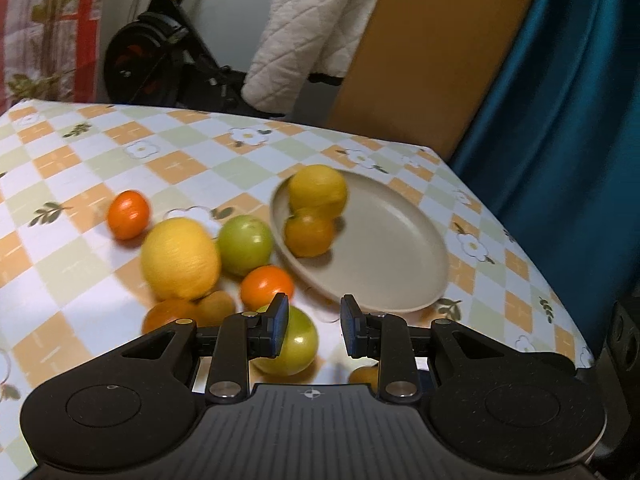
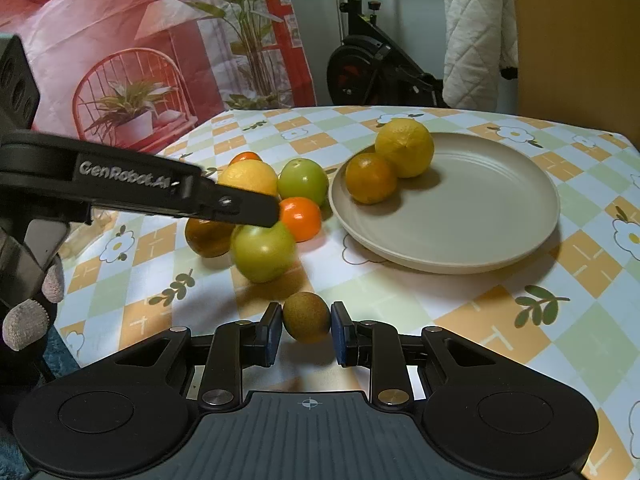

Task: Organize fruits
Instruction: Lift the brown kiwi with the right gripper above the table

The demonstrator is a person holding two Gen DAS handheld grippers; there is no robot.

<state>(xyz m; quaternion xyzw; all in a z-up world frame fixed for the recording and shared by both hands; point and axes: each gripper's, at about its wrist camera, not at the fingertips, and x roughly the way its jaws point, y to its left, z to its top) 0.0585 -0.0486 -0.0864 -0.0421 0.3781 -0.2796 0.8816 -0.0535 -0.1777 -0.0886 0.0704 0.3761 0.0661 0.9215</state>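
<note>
A beige plate [image 2: 480,216] [image 1: 384,264] holds a yellow lemon [image 2: 405,147] [image 1: 318,191] and a dull orange [image 2: 370,178] [image 1: 309,236]. Left of it on the tablecloth lie a big lemon [image 1: 180,258], two green apples [image 1: 245,245] [image 2: 263,252], bright oranges [image 1: 128,214] [image 1: 267,287] and a dark orange [image 2: 208,238]. My right gripper [image 2: 307,329] is shut on a brown kiwi [image 2: 306,317], low over the table. My left gripper [image 1: 314,326] is open and empty above the near green apple [image 1: 294,346]; it also shows from the side in the right wrist view [image 2: 256,210].
The table's right edge [image 1: 520,240] and far edge are close to the plate. An exercise bike [image 2: 372,64], a quilted white cover [image 1: 304,40], a wooden panel [image 1: 432,48] and a teal curtain [image 1: 560,120] stand behind the table.
</note>
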